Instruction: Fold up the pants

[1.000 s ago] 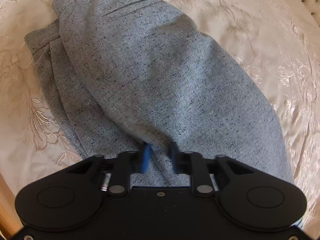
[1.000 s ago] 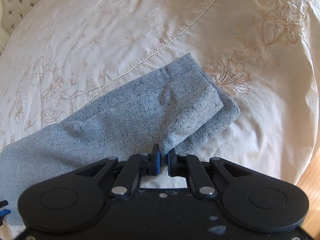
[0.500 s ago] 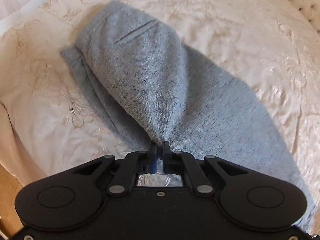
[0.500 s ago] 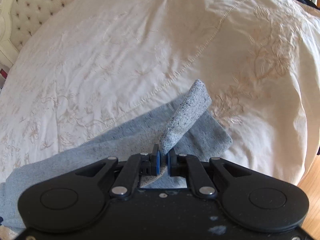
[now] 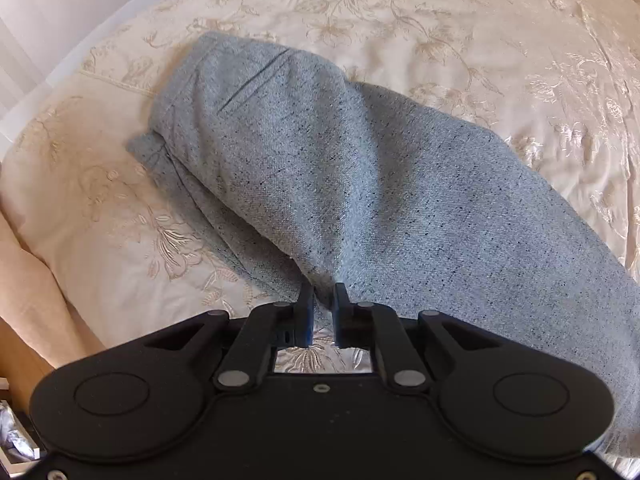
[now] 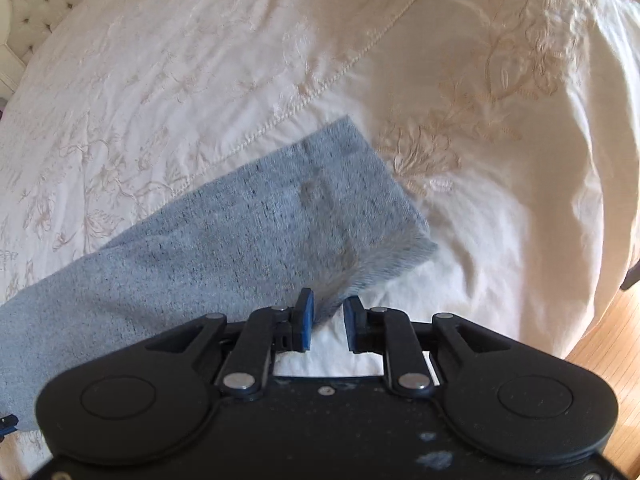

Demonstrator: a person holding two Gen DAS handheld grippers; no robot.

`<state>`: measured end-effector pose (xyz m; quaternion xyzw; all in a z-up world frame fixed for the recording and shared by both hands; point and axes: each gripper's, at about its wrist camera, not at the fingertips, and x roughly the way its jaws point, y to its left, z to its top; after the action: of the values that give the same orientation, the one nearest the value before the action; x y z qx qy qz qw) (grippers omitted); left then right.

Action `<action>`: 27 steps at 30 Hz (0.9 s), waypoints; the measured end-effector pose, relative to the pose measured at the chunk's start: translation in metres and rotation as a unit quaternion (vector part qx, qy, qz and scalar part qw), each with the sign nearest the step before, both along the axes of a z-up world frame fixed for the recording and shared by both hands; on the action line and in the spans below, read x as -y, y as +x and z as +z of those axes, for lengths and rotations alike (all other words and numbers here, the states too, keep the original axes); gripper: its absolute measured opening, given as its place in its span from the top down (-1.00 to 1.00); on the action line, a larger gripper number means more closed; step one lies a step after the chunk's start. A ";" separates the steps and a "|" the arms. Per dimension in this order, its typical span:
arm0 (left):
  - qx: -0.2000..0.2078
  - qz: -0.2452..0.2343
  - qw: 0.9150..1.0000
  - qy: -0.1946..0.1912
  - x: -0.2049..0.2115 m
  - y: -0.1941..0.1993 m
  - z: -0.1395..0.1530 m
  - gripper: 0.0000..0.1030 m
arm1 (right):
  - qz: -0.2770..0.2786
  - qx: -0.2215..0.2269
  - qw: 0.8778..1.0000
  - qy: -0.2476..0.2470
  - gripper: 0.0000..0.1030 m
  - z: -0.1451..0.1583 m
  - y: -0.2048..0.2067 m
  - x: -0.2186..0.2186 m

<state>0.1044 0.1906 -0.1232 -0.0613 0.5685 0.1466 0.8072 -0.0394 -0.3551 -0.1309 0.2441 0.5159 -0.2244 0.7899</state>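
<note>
On the bed (image 5: pixel 480 20), at six o'clock of the grey pants (image 5: pixel 360 184), my left tool (image 5: pixel 321 312) and right tool (image 6: pixel 328 320) are opening, narrow gaps, gripping nothing.

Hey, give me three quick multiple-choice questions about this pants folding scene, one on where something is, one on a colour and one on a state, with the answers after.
1. Where do the pants lie?
A. On a wooden floor
B. On an embroidered cream bedspread
C. In a basket

2. What colour are the pants?
A. Speckled grey-blue
B. Red
C. Black

3. How do the right gripper fingers stand?
A. Clamped tight on the hem
B. Parted, with bare bedspread showing in the gap
C. Out of view

Answers: B, cream flowered cloth surrounds the pants on all sides in both views; A, the weave is grey-blue with dark flecks; B, the jaws are opening, and the pant leg edge sits at the left pad only, not squeezed.
</note>
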 end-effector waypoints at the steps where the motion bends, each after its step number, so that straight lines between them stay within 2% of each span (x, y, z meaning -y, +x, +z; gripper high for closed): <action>1: 0.005 0.003 1.000 0.008 0.006 -0.002 0.005 0.69 | 0.008 0.010 1.000 -0.008 0.62 0.006 0.003 0.005; 4: 0.018 0.003 1.000 0.008 0.026 -0.008 0.017 0.69 | 0.017 0.027 0.999 -0.016 0.61 0.013 0.018 0.025; 7: 0.013 0.002 1.000 0.014 0.048 -0.012 0.018 0.69 | 0.008 0.025 0.999 -0.019 0.61 0.008 0.031 0.050; 11: 0.009 0.007 1.000 -0.010 0.070 -0.015 0.016 0.69 | 0.002 0.029 1.000 -0.012 0.57 -0.002 0.044 0.083; 14: 0.003 -0.009 1.000 -0.019 0.095 -0.014 0.012 0.69 | 0.027 0.022 0.999 0.014 0.57 -0.017 0.056 0.101; 18: 0.005 -0.044 0.999 -0.029 0.128 -0.011 0.011 0.69 | 0.068 -0.010 0.997 0.030 0.57 -0.043 0.072 0.110; 21: 0.007 -0.069 0.997 -0.027 0.150 -0.008 0.010 0.69 | 0.091 -0.011 0.994 0.052 0.57 -0.050 0.075 0.107; 24: 0.004 -0.087 0.996 -0.025 0.167 -0.006 0.009 0.69 | 0.110 -0.018 0.992 0.051 0.57 -0.055 0.077 0.104; 27: -0.002 -0.104 0.994 -0.024 0.180 -0.002 0.006 0.69 | 0.110 -0.017 0.992 0.063 0.57 -0.059 0.076 0.105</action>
<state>0.1023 0.0106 -0.1167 -0.0209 0.5770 0.0484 0.8150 0.0367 -0.4606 -0.1896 0.2310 0.5661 -0.1070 0.7840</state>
